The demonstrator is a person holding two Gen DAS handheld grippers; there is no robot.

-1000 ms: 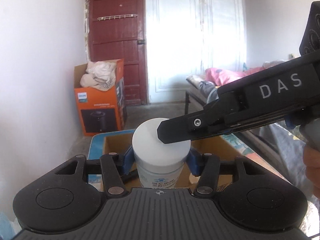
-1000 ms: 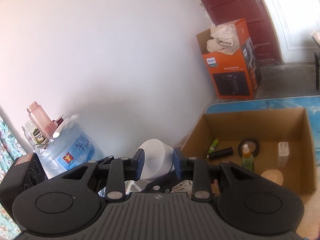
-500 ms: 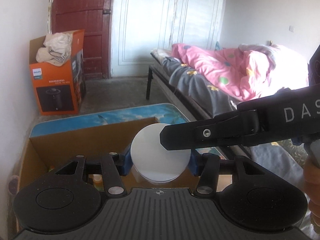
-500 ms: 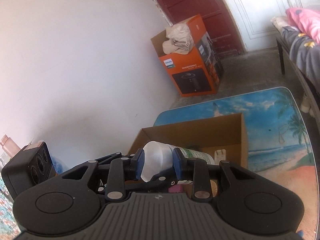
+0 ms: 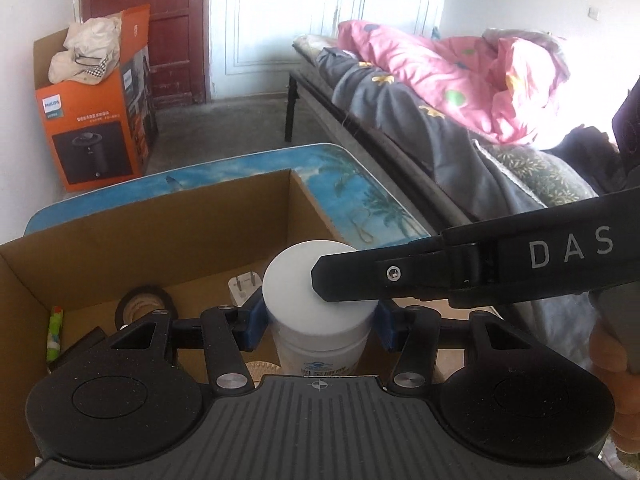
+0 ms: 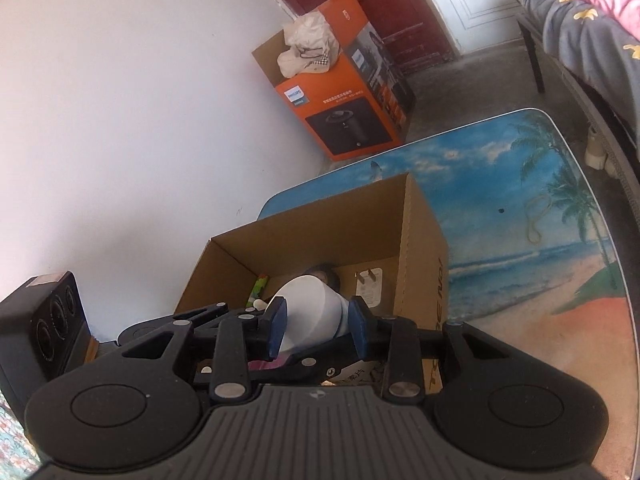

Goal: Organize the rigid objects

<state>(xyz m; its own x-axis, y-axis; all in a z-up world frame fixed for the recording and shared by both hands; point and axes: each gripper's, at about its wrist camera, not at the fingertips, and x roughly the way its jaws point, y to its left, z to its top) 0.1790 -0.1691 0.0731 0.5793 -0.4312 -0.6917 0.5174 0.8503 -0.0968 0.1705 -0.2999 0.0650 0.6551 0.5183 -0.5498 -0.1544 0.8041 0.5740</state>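
Both grippers are shut on the same white lidded jar [image 5: 320, 300]. My left gripper [image 5: 318, 314] clamps its body just under the lid, upright over the open cardboard box [image 5: 160, 216]. My right gripper [image 6: 316, 326] clamps the jar's lid [image 6: 310, 308] from the side; its arm crosses the left wrist view [image 5: 480, 272]. In the box lie a tape roll [image 5: 142, 306], a white plug adapter [image 5: 242, 290], a green tube [image 5: 54, 332] and a round woven piece [image 5: 260, 370].
The box [image 6: 420, 248] stands on a table with a beach print [image 6: 540, 260], near its left edge by the white wall. An orange Philips carton [image 5: 96, 128] stands on the floor beyond. A bed with pink and grey bedding [image 5: 440, 92] runs along the right.
Both grippers carried the jar from beside the wall to above the box. The left wrist view now looks down into the box, and the jar sits lower over its contents.
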